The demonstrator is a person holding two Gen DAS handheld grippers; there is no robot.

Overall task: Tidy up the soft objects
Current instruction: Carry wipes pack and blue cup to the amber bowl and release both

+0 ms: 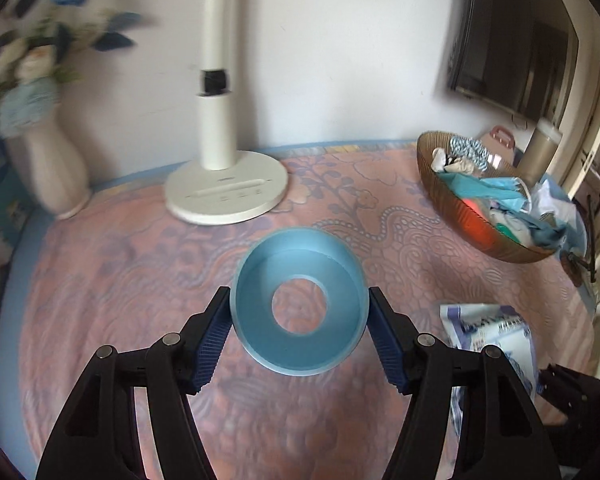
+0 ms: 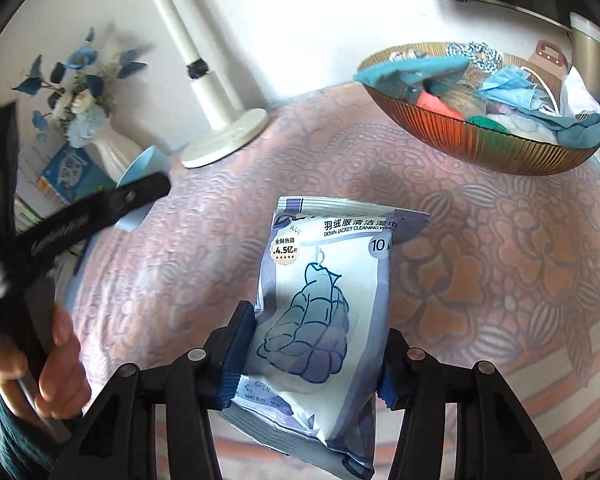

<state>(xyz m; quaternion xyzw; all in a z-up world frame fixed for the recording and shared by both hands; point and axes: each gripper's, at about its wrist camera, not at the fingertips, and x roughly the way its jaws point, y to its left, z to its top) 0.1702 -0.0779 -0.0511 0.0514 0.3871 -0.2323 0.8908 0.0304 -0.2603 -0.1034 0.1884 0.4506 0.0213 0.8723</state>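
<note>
Bound for the ribbed amber glass bowl (image 2: pixel 480 148) at one o'clock, the right gripper (image 2: pixel 316 360) is clamping its jaws on a blue-and-white plastic wipes pack (image 2: pixel 324 304) while the left gripper (image 1: pixel 299 332) is pinching a pale blue hollow ring (image 1: pixel 299 304).

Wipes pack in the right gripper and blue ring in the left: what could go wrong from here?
1. The right gripper pinches the wipes pack near its lower end, so the long free end may sag or slip.
2. The left gripper holds the blue ring only by its curved rim; it could pop out.
3. The ribbed bowl is already heaped, so additions might spill over.
</note>
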